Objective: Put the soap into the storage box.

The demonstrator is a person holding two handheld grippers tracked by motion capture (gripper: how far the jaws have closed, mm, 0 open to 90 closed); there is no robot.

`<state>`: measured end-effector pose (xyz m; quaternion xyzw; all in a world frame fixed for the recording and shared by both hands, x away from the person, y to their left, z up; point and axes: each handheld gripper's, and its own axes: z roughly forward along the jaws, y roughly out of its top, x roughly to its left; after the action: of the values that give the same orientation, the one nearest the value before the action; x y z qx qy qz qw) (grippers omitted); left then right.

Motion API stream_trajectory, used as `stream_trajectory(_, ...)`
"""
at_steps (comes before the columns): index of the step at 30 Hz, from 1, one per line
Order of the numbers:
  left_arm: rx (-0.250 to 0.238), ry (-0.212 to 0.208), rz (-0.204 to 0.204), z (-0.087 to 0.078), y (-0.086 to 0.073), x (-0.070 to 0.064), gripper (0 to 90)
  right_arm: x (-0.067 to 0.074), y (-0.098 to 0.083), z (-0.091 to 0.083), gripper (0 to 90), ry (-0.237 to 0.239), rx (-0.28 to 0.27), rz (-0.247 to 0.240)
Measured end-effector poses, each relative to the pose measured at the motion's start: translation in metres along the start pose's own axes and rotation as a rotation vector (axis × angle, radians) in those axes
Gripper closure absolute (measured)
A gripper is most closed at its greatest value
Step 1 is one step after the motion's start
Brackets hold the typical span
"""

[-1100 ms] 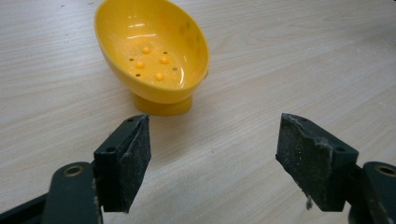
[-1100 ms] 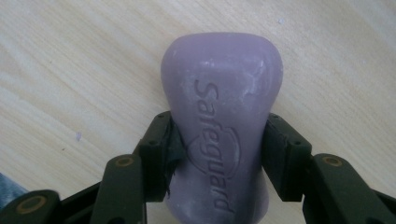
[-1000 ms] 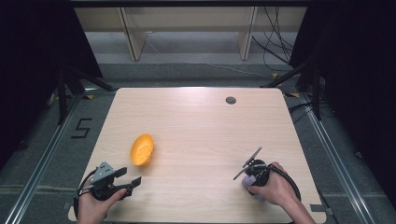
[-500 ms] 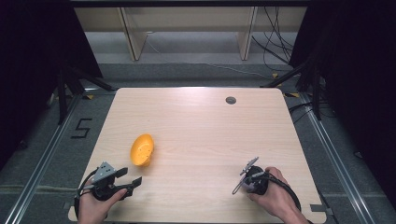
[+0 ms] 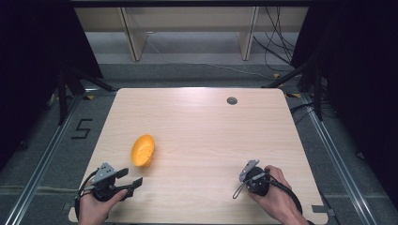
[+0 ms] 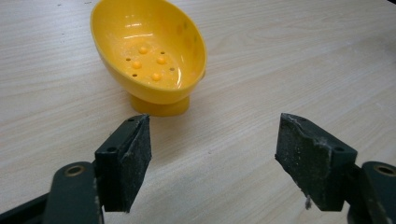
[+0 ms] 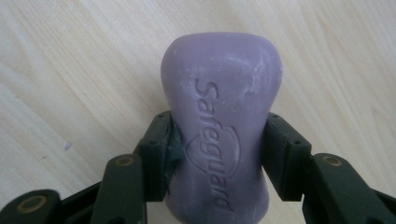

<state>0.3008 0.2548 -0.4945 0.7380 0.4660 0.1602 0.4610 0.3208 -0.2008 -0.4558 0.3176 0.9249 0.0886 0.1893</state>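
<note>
1. While my right tongs [image 7: 217, 140] are clamped on the purple soap bar [image 7: 222, 116], pads squeezing its narrow waist, the bar pokes out ahead over bare desk [image 5: 197, 126] near the front right corner. Gripping at the waist looks deliberate to me: the wider ends should stop it sliding out.
2. My left tongs [image 6: 212, 163] are spread wide with nothing between them, parked near the front left corner and aimed at the yellow soap dish [image 6: 149, 51], which sits just beyond the pads, not touching.
3. The dish stands on its little foot, tilted, with the hollow facing my left tongs, bumps and drain holes showing. My guess is the soap belongs in there, and the left tongs are ready to steady it.
4. In the high view the dish [image 5: 142, 150] and right tongs [image 5: 248, 180] are well apart, with plain wood between.
5. Other stuff: a dark grommet hole [image 5: 232, 100] at the far edge, shelving and cables on the floor behind. None of it blocks the way.
</note>
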Motion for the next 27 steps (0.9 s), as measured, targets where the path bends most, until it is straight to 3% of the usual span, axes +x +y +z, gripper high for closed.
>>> stream_trajectory(3,0.0,0.0,0.017,0.0,0.0,0.001,26.1,0.0,0.0,-0.001,50.2,-0.01,-0.017,-0.012)
stream_trajectory(6,0.001,0.001,0.007,0.0,0.0,0.0,26.1,0.001,0.001,-0.002,50.2,-0.02,-0.028,-0.022)
stream_trajectory(7,0.004,0.002,0.004,0.0,0.0,0.001,26.1,0.002,0.001,-0.004,50.2,-0.064,-0.036,-0.037)
stream_trajectory(18,0.001,0.002,0.005,-0.001,0.0,0.001,26.2,0.006,0.005,-0.009,50.2,-0.08,-0.112,-0.072)
stream_trajectory(27,0.004,0.001,0.005,-0.001,0.0,0.001,26.2,0.008,0.01,-0.01,50.1,-0.117,-0.17,-0.134)
